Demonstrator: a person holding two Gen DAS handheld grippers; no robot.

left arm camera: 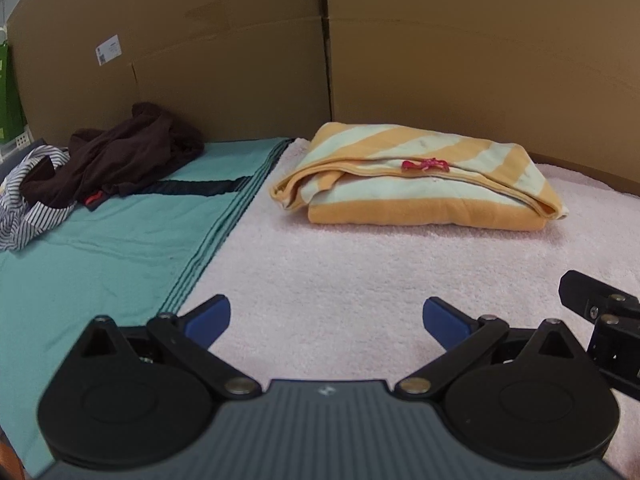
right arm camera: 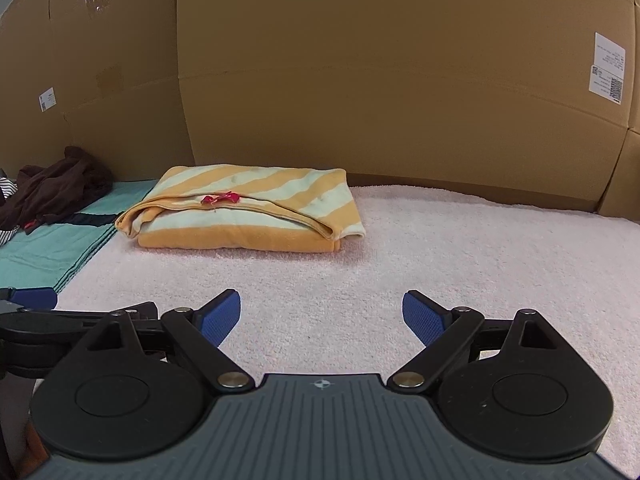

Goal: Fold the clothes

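The striped garment (left arm camera: 416, 178) was already folded; both the left tool (left arm camera: 326, 320) and right tool (right arm camera: 322, 316) were held wide open, empty. Left of it, the brown clothes (left arm camera: 120, 152) were left unfolded, looks like.

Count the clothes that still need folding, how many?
2: a brown garment crumpled on the teal towel, and a striped shirt beside it. More may hide underneath.

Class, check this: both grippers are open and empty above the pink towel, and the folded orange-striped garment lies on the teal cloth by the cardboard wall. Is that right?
Not quite. The folded orange-striped garment lies on the pink towel, not on the teal cloth, as the right wrist view shows. The rest holds: the left gripper and right gripper are open and empty.
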